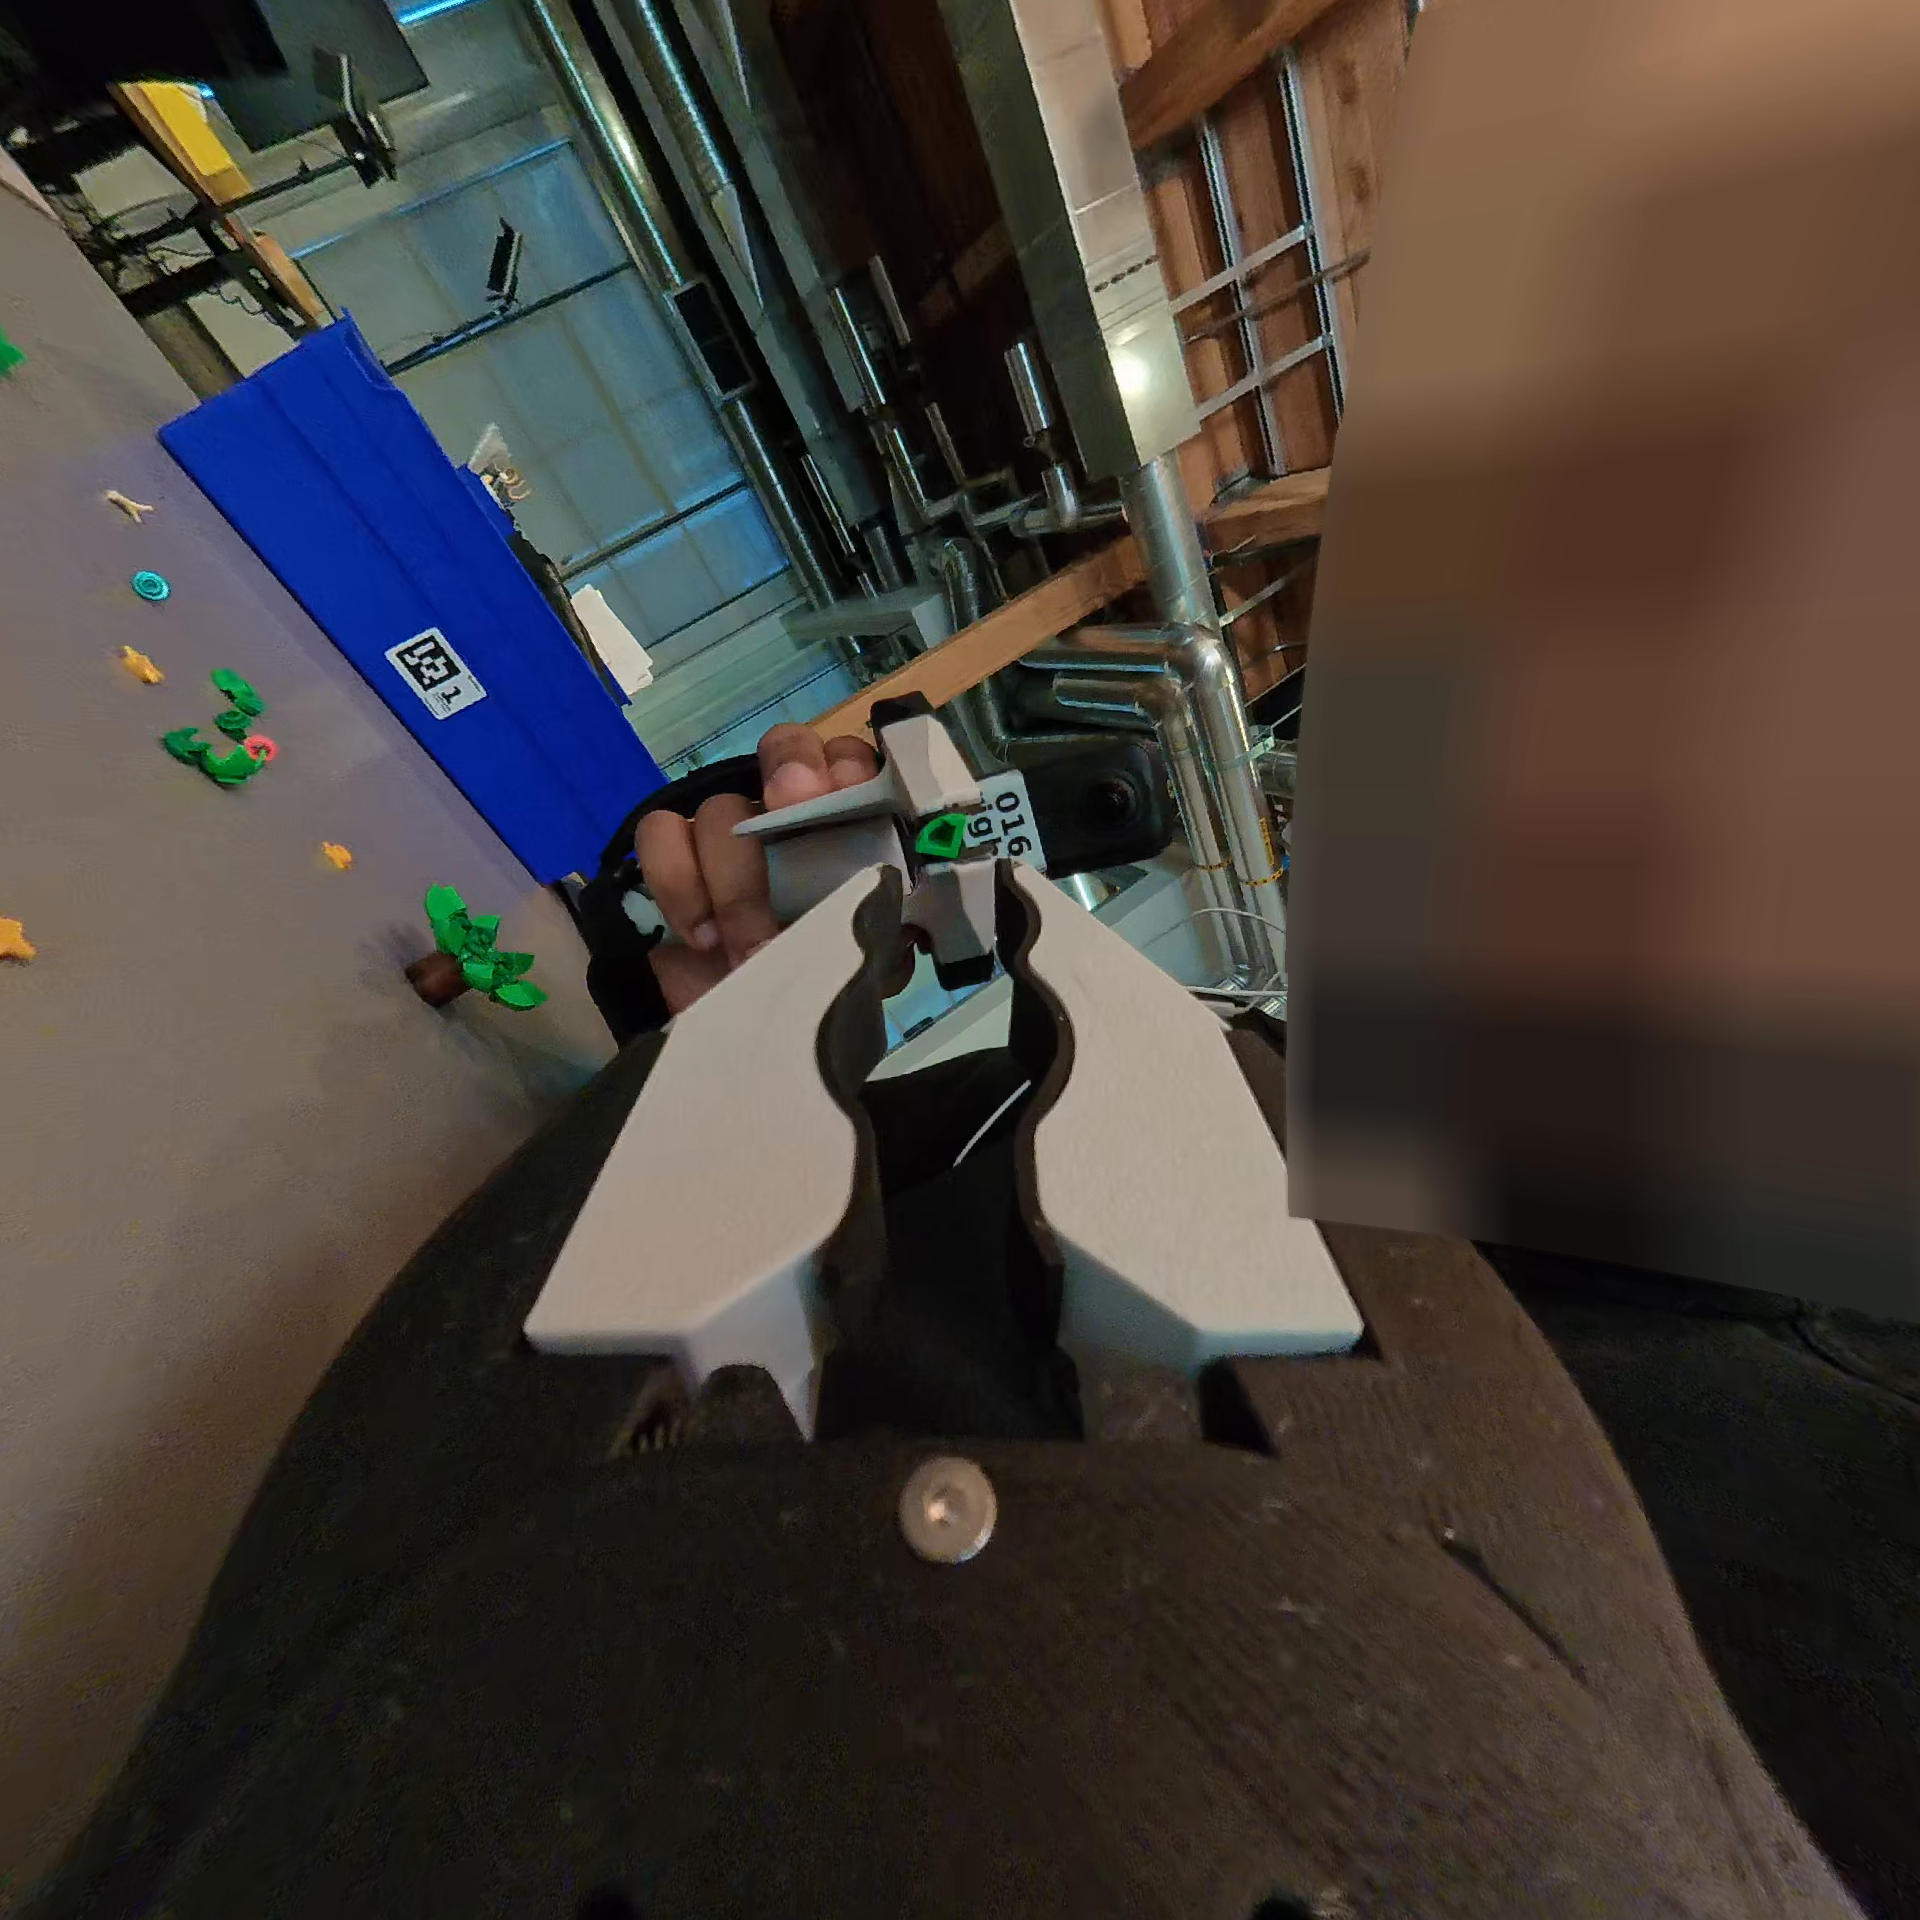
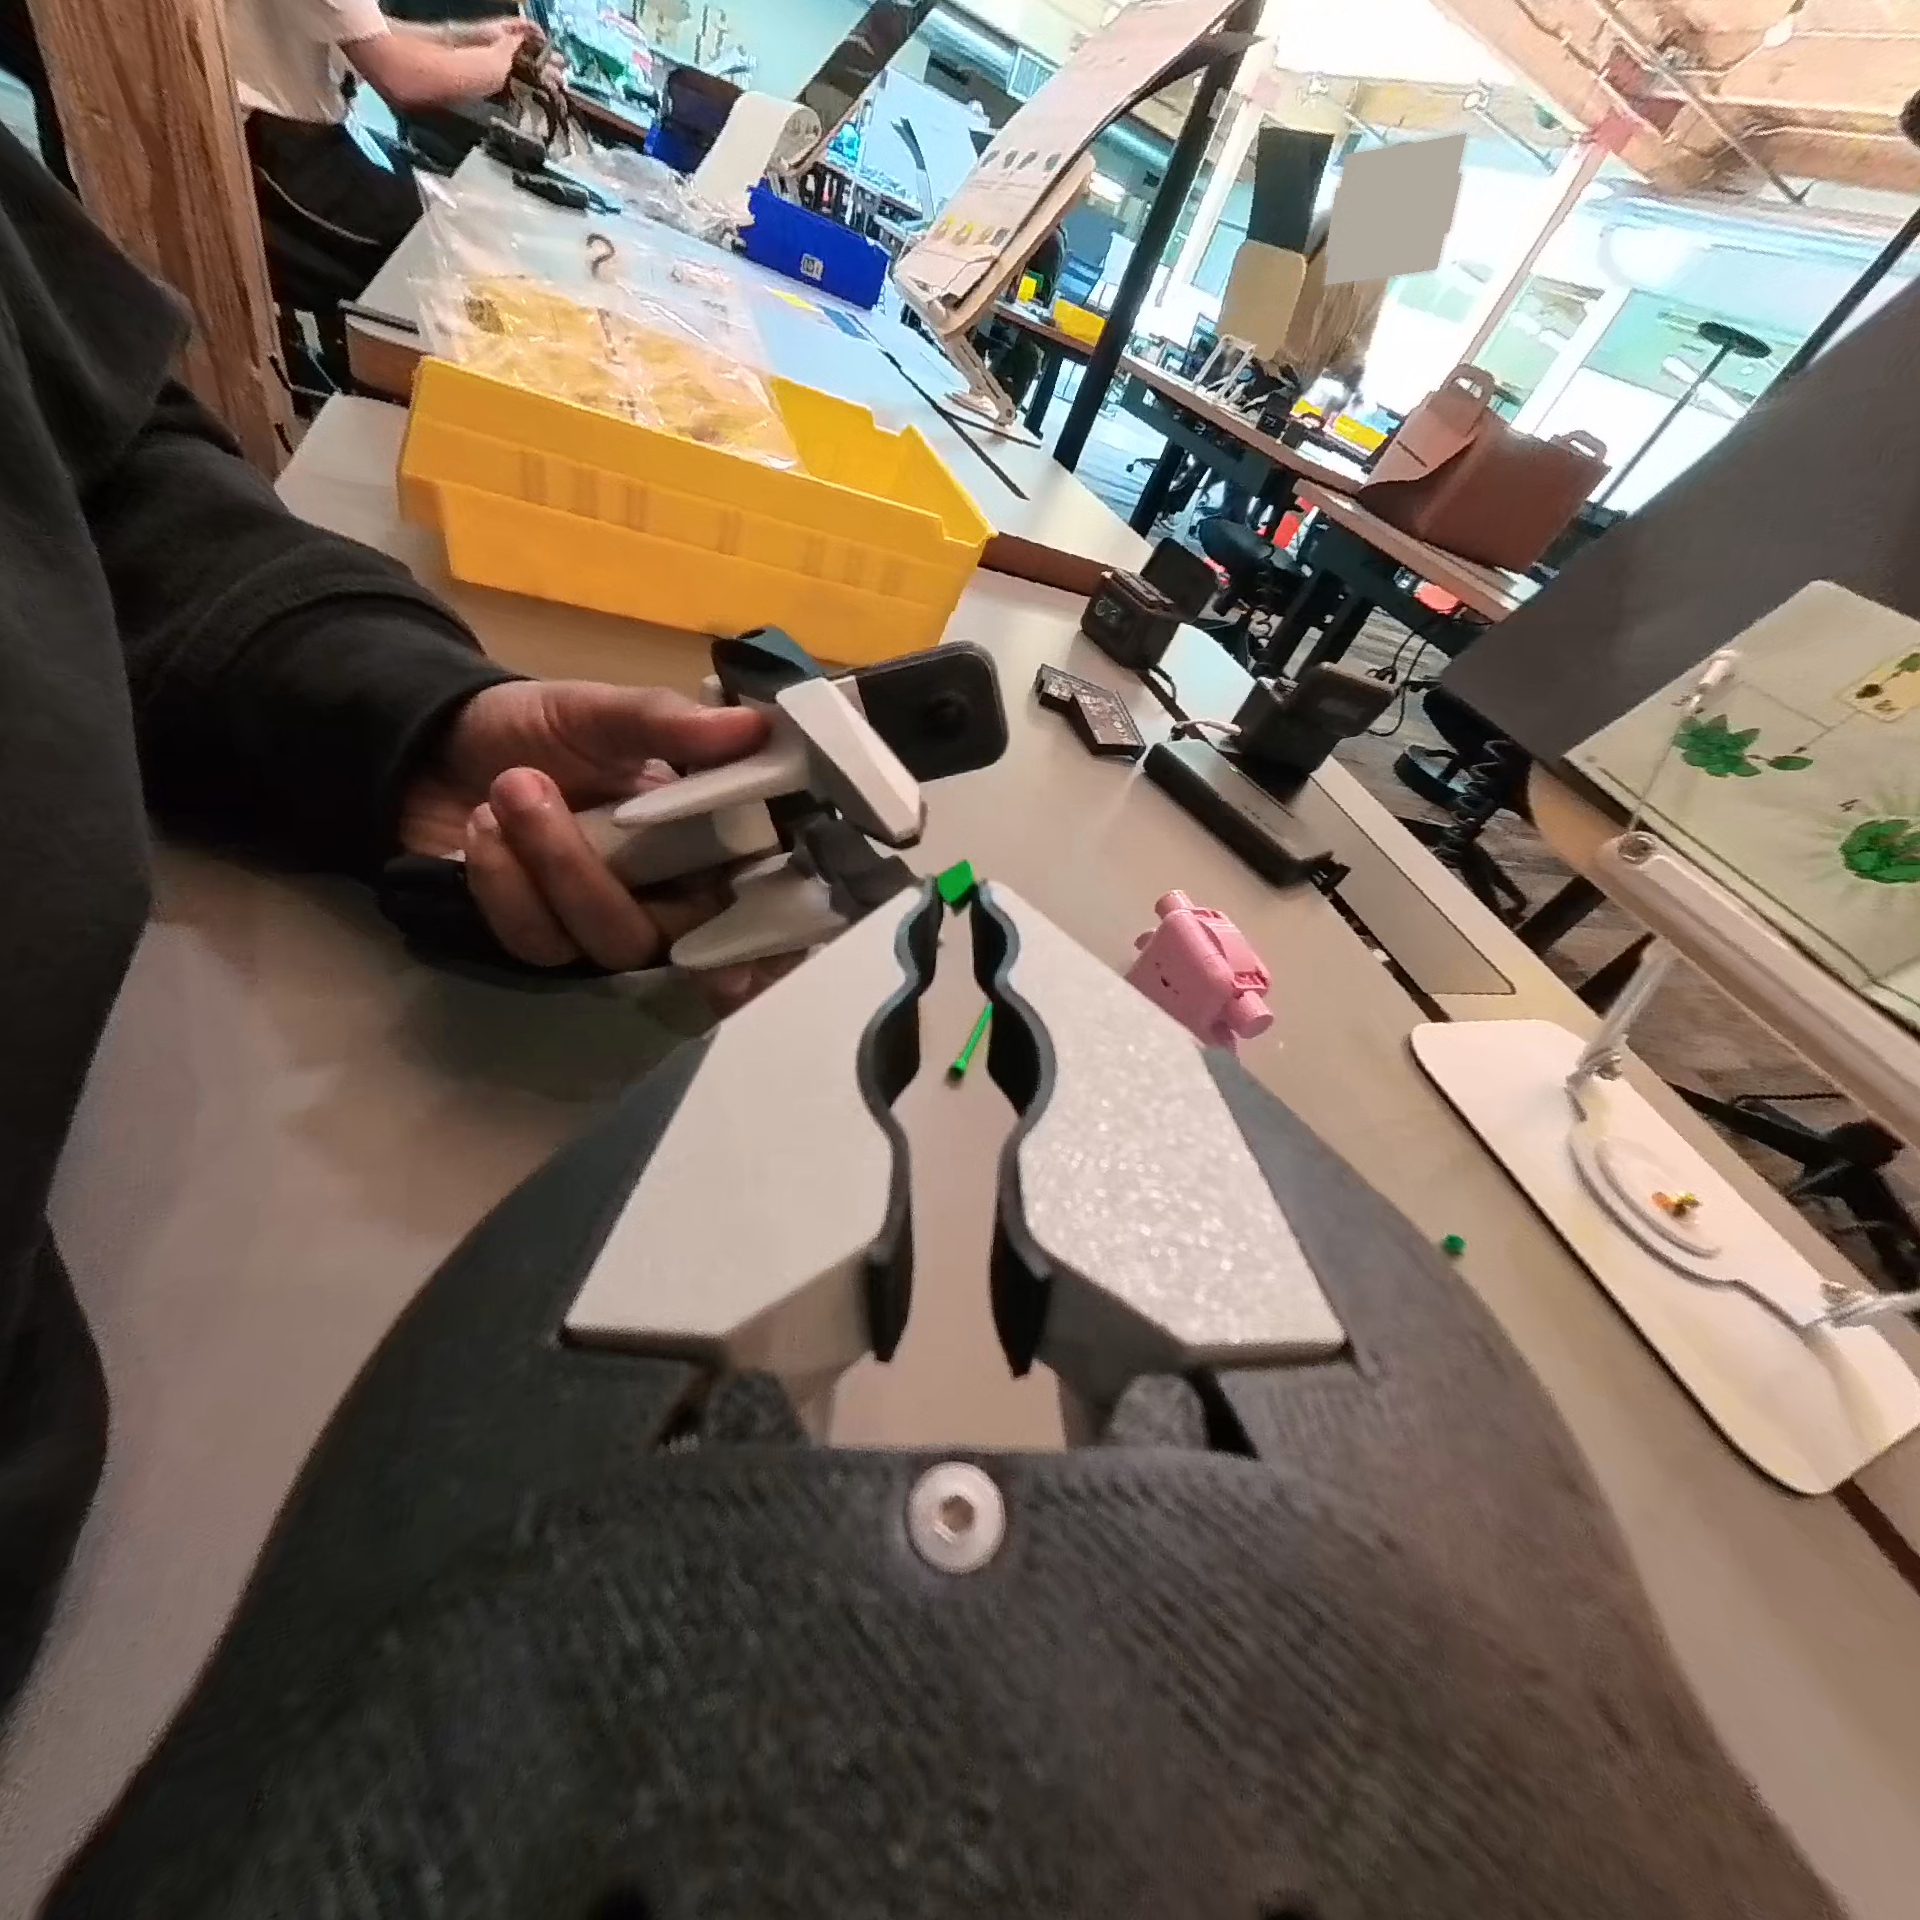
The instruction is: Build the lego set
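Observation:
My right gripper (image 2: 956, 900) is shut on a small green lego piece (image 2: 955, 883) and holds it above the table. My left gripper (image 1: 948, 878) is open and empty, its tips just in front of that piece. In the left wrist view the right gripper (image 1: 935, 847) faces me with the green piece (image 1: 938, 833) pinched at its tips. In the right wrist view the left gripper (image 2: 868, 868) sits just left of the piece, held by a hand. A small tree build (image 1: 473, 956) with green leaves stands on the table (image 1: 208, 1195).
A green stick (image 2: 969, 1039), a pink lego piece (image 2: 1195, 961) and a green stud (image 2: 1452, 1243) lie on the table. A yellow bin (image 2: 686, 520) is behind, a blue bin (image 1: 416, 582) to the side. A white stand base (image 2: 1662, 1278) holds an instruction sheet (image 2: 1787, 769). Loose green leaves (image 1: 223, 743) lie nearby. Less than 4 cm separates the two grippers' tips.

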`<action>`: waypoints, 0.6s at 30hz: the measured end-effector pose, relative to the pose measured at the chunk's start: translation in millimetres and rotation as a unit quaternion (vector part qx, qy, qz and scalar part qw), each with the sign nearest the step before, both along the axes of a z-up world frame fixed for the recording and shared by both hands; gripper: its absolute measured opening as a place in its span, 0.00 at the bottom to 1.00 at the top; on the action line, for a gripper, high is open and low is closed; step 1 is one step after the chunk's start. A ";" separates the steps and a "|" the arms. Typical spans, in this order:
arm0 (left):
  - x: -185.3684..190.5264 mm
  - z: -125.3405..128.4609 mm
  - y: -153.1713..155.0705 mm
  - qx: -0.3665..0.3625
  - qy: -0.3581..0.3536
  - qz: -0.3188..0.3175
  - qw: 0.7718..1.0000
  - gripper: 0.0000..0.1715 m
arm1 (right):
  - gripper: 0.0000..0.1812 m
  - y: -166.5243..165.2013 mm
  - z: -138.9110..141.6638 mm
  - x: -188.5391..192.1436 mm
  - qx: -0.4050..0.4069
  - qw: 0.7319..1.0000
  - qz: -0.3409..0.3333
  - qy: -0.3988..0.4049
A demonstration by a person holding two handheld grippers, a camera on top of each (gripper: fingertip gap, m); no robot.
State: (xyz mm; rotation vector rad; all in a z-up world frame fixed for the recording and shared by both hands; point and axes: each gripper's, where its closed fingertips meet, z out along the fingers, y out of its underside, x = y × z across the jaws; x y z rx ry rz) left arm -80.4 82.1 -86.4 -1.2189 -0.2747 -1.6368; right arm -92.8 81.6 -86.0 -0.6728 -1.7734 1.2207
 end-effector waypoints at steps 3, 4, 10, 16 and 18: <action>0.1 -2.3 1.0 -0.006 0.003 0.002 1.000 0.08 | 0.02 -3.9 -5.1 -0.5 0.038 0.999 -0.003 0.009; -0.8 -3.7 1.8 -0.010 0.004 0.005 1.000 0.06 | 0.02 -5.1 -6.8 -0.7 0.052 0.999 -0.004 0.012; -2.5 -5.2 2.3 -0.014 0.011 0.008 1.000 0.03 | 0.02 -5.8 -7.7 -0.4 0.067 0.997 -0.003 0.024; 0.3 -4.4 0.1 -0.006 0.035 -0.002 0.999 0.03 | 0.05 -9.3 -10.1 5.0 0.033 0.999 0.039 0.001; 1.0 -4.1 -0.5 -0.004 0.040 -0.005 0.999 0.03 | 0.04 -9.3 -8.2 5.8 0.020 0.999 0.043 -0.001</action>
